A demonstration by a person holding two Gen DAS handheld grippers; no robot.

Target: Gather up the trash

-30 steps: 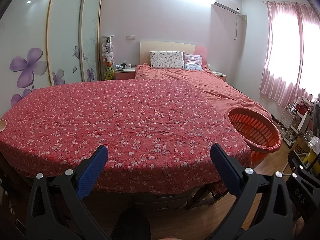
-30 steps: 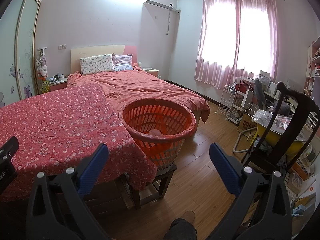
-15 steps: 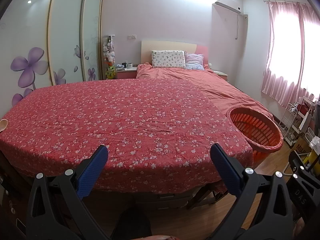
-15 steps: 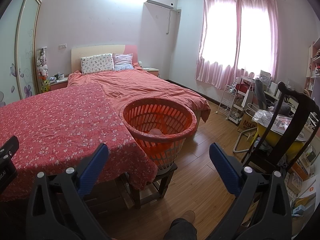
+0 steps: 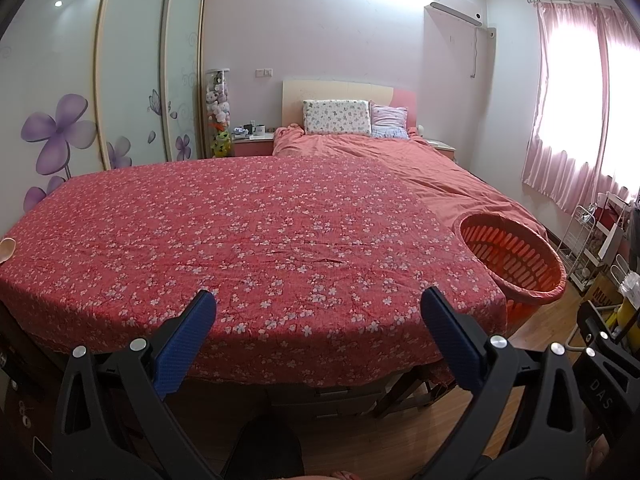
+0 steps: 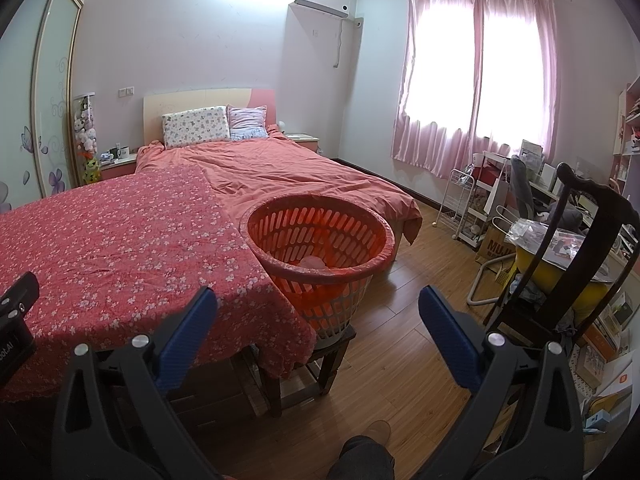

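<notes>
Trash (image 6: 314, 261), a pale crumpled lump, is lying at the bottom of the orange basket (image 6: 320, 240); we are seeing it only through the right wrist view and cannot tell what it is made of. We are finding the basket sitting on a dark wooden stool (image 6: 316, 364), touching the right corner of the table (image 5: 248, 240). A red floral cloth is covering the table, and we are noting only a small pale object (image 5: 6, 250) cut by the frame at the cloth's far left edge.

We are recording the left tool (image 5: 318, 320) as released, its blue pads spread wide and grasping nothing, hovering at the near edge of the table. We are recording the right tool (image 6: 318, 316) as released likewise, pads apart and empty, pointing over the floor just before the basket and stool.

Behind the table a bed (image 6: 288, 172) with two pillows is standing against the far wall. A dark chair (image 6: 576, 240) is standing to the right, near a cluttered desk. A shoe (image 6: 378, 428) is showing below the right tool.
</notes>
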